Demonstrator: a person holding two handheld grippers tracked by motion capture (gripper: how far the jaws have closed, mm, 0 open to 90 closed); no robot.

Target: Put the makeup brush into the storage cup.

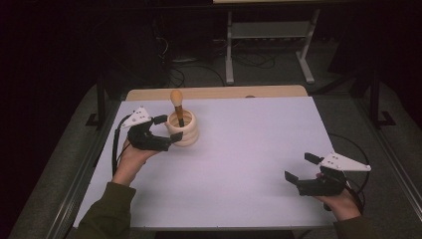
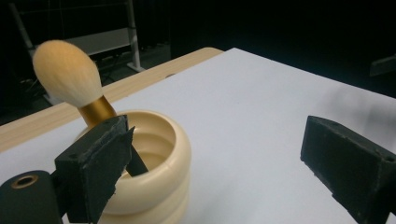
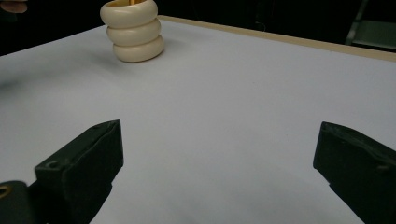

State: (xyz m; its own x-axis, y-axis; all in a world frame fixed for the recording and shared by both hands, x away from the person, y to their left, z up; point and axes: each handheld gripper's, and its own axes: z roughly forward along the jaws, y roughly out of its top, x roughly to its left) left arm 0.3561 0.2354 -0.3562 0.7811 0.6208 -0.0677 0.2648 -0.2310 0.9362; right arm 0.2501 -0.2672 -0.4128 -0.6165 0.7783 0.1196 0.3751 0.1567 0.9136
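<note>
A white-topped wooden table [image 1: 259, 149] is standing on grey carpeted floor [image 1: 343, 99]; beyond its far edge, a white metal frame [image 1: 271, 35] is sitting in darkness.

**Three cameras, one shared holder**

Your high view looks forward and down from above your side of the table [image 1: 239, 149], far enough to take in the whole white top. Your left gripper view sits low and very close to the cream ringed holder [image 2: 154, 177] with the brush [image 2: 67, 74]. Your right gripper view looks level across the table and sees the same holder [image 3: 133, 32] far off. All three views share this holder [image 1: 183, 130].
</note>
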